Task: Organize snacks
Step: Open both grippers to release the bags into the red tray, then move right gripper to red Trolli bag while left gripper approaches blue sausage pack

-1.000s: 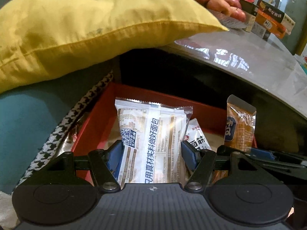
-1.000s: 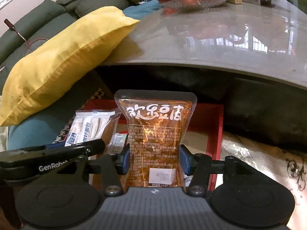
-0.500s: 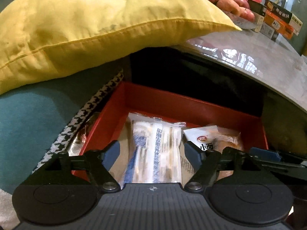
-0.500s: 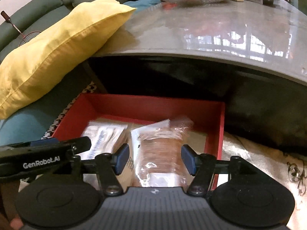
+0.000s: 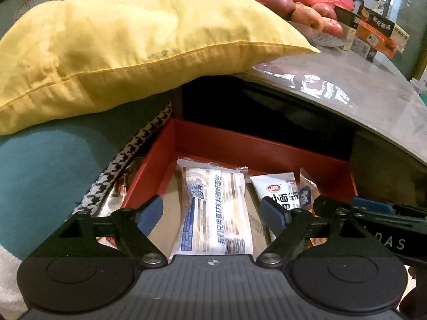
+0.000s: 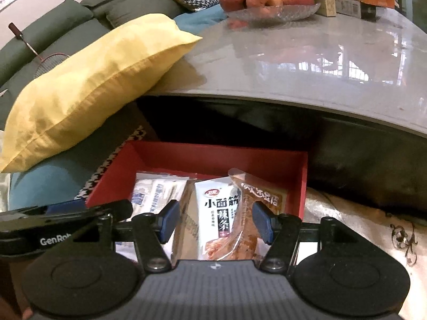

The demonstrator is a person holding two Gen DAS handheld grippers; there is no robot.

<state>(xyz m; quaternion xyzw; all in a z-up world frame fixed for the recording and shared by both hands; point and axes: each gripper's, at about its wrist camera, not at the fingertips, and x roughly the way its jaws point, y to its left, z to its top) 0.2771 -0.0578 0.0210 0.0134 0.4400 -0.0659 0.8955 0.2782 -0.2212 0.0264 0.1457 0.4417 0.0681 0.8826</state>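
A red box (image 5: 240,144) (image 6: 213,154) sits on the floor under the table edge. Inside lie a white bread packet (image 5: 213,208) (image 6: 154,192), a white spicy-strip packet (image 5: 277,189) (image 6: 218,213) and a clear orange snack packet (image 6: 261,208) (image 5: 307,186). My left gripper (image 5: 213,213) is open above the bread packet, holding nothing. My right gripper (image 6: 214,221) is open above the spicy-strip and orange packets, holding nothing. The right gripper's body shows at the right of the left wrist view.
A yellow pillow (image 5: 120,40) (image 6: 93,80) rests on a teal cushion (image 5: 40,165) left of the box, overlapping the grey table (image 6: 320,61). A glass bowl of apples (image 6: 267,0) and orange boxes (image 5: 373,29) stand on the table. A patterned rug (image 6: 373,226) lies right.
Both grippers opened and let go: the bread packet and the orange packet dropped from upright in the jaws to lying flat in the red box. Both grippers drew back slightly.
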